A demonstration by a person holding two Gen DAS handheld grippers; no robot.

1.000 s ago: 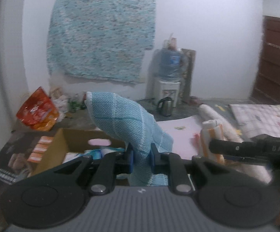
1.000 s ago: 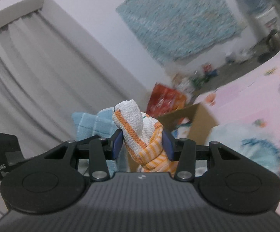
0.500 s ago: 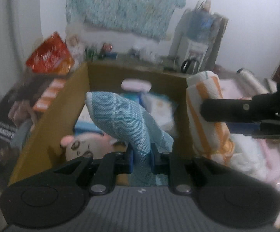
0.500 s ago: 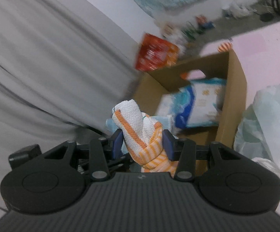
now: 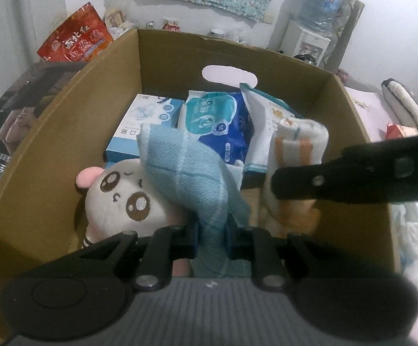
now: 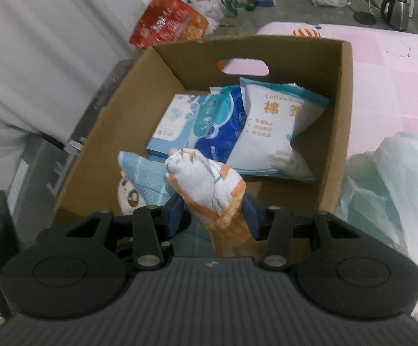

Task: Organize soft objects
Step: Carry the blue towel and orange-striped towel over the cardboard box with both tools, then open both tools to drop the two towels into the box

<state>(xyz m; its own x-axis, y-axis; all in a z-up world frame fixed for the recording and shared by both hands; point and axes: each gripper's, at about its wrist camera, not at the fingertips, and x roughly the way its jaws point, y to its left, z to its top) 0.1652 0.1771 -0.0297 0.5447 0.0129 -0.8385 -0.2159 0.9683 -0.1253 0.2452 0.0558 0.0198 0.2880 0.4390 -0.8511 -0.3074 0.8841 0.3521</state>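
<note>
An open cardboard box (image 5: 237,49) fills both views, and both grippers hang over its near half. My left gripper (image 5: 211,230) is shut on a light blue checked cloth (image 5: 185,170), which droops over a white plush toy (image 5: 122,196) lying in the box. My right gripper (image 6: 213,213) holds a rolled white towel with orange stripes (image 6: 206,181); its jaws are opening with the towel still between the pads. In the left wrist view that towel (image 5: 298,144) stands to the right of the blue cloth. The blue cloth (image 6: 145,178) shows left of the towel.
The far half of the box holds a cotton swab bag (image 6: 275,127), a blue wipes pack (image 5: 217,121) and a light blue carton (image 5: 142,124). A pale plastic bag (image 6: 396,187) lies right of the box on pink bedding (image 6: 382,66). A red snack bag (image 5: 76,40) sits behind.
Both grippers have come down and tipped forward from facing the wall to hanging over the box, each carrying its cloth. The orange-striped towel now leans left between the right jaws.
</note>
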